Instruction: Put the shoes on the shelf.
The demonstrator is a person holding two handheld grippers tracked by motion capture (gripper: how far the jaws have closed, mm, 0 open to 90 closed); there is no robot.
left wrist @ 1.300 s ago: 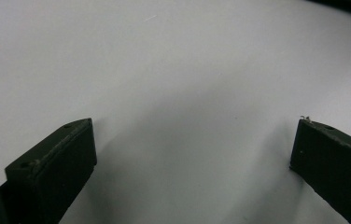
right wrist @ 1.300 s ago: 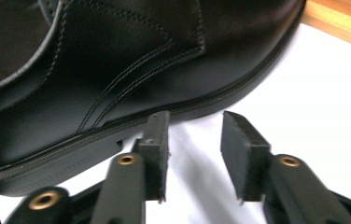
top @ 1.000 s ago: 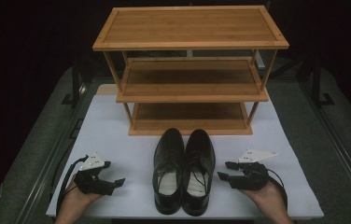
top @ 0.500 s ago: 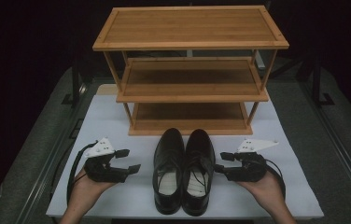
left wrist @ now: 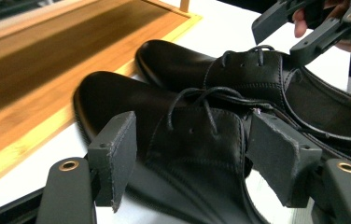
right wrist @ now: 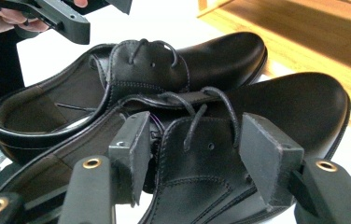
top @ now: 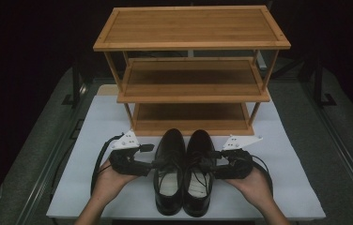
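Shoes at lower centre: my left gripper and right gripper, jaws open, straddle the left shoe and right shoe; I should centre the pads before closing.

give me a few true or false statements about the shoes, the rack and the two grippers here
1. Two black lace-up shoes stand side by side on the white mat in front of the wooden rack. True: left shoe, right shoe, white mat, wooden rack.
2. One shoe already sits on the rack's bottom shelf. False: both are on the mat, and the shelves that can be seen are bare.
3. The left gripper comes at the left shoe from its outer side, at the laces. True.
4. The right gripper is clamped on the rack's post. False: its jaws straddle the right shoe's laced part.
5. The shoes' toes point toward the rack. True.
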